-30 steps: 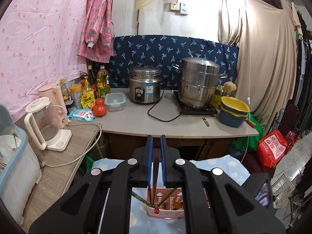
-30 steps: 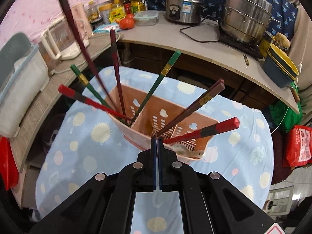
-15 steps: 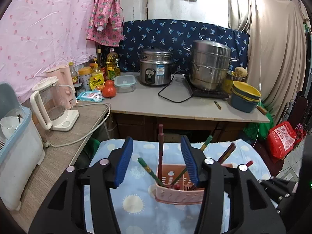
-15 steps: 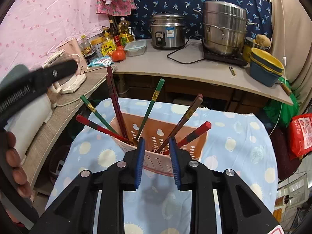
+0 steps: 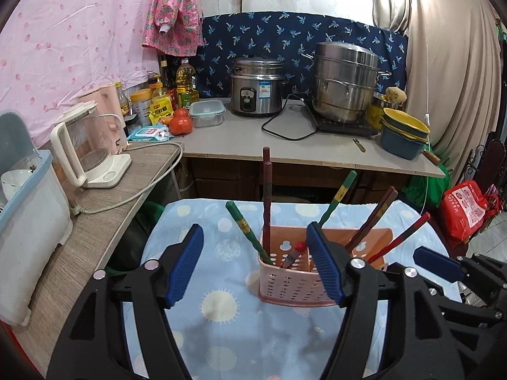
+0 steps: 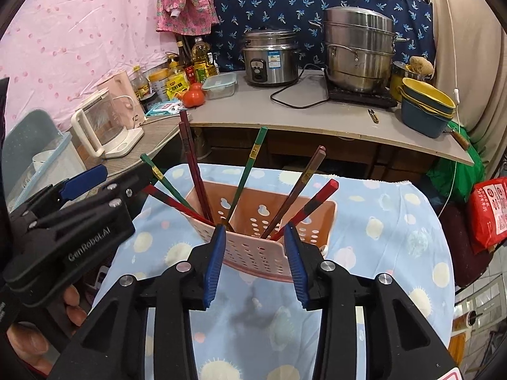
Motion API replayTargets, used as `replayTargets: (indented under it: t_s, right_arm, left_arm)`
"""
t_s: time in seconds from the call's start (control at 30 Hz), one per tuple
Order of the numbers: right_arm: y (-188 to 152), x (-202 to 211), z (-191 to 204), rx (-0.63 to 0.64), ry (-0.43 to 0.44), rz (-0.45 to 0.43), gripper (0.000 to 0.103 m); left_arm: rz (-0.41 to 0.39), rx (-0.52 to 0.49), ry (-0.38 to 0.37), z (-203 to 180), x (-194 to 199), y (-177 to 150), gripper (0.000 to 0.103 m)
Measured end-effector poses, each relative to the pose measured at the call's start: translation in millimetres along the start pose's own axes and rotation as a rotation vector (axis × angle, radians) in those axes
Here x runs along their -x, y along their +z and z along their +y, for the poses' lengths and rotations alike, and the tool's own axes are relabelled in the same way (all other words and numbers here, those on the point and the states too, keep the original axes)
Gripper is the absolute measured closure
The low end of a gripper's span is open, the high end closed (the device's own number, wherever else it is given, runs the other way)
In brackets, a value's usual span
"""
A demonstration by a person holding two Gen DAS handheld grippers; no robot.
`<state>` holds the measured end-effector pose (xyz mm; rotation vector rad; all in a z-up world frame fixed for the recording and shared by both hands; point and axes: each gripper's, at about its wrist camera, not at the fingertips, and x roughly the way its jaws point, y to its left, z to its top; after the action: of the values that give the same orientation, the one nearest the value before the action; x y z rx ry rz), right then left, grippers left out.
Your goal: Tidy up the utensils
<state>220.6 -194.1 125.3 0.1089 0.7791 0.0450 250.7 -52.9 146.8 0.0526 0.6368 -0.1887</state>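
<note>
A pink slotted basket (image 5: 291,281) stands on the blue spotted tablecloth (image 5: 221,326) with several chopsticks leaning out of it. A dark red chopstick (image 5: 267,196) stands nearly upright at its left end. My left gripper (image 5: 255,264) hovers just short of the basket, its jaws opening, and the pads touch nothing. My right gripper (image 6: 256,262) sits close to the basket's (image 6: 294,202) near wall with its jaws opening too, and nothing is pressed between them. In the right wrist view the left gripper (image 6: 107,183) shows at the left, held by a hand (image 6: 73,300).
A wooden side counter on the left carries a kettle (image 5: 92,145) and a dish rack (image 5: 28,221). The grey counter (image 5: 285,145) behind holds a rice cooker (image 5: 256,87), a steamer pot (image 5: 345,82), stacked bowls (image 5: 402,133) and tomatoes. A red bag (image 5: 465,212) lies at the right.
Both grippers went from shut to open. The left one let go of the dark red chopstick, which now stands in the basket, and sank lower. The right gripper drew back from the basket.
</note>
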Motion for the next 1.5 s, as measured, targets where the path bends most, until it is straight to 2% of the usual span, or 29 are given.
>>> replayTargets:
  t_s: [0.13, 0.3, 0.6, 0.93, 1.27, 1.37, 1.5]
  right_arm:
    - [-3.5, 3.5, 1.3, 0.002, -0.008, -0.015, 0.054]
    - [-9.1, 11.2, 3.9, -0.001, -0.018, -0.042, 0.046]
    - [-21.6, 20.5, 3.5, -0.023, -0.039, -0.065, 0.045]
    - [-36.5, 30.5, -1.2, -0.057, -0.068, -0.092, 0.042]
    - [-56.6, 35.3, -3.6, -0.060, -0.112, -0.106, 0.036]
    - [-62.8, 35.7, -5.1, -0.059, -0.125, -0.111, 0.032]
    - [-69.3, 35.4, -9.5, -0.076, -0.124, -0.109, 0.020]
  left_arm:
    - [0.013, -0.006, 0.007, -0.9, -0.6, -7.5, 0.038]
    - [0.019, -0.013, 0.019, -2.4, 2.3, -14.8, 0.038]
    - [0.023, -0.011, 0.038, -3.3, 10.0, -25.9, 0.030]
    - [0.032, -0.012, 0.057, -5.3, 16.5, -40.7, 0.016]
    - [0.069, -0.011, 0.060, -7.2, 15.2, -60.5, 0.013]
    - [0.078, -0.005, 0.063, -6.9, 14.7, -66.1, 0.010]
    - [0.093, 0.000, 0.061, -5.9, 13.6, -74.0, 0.009]
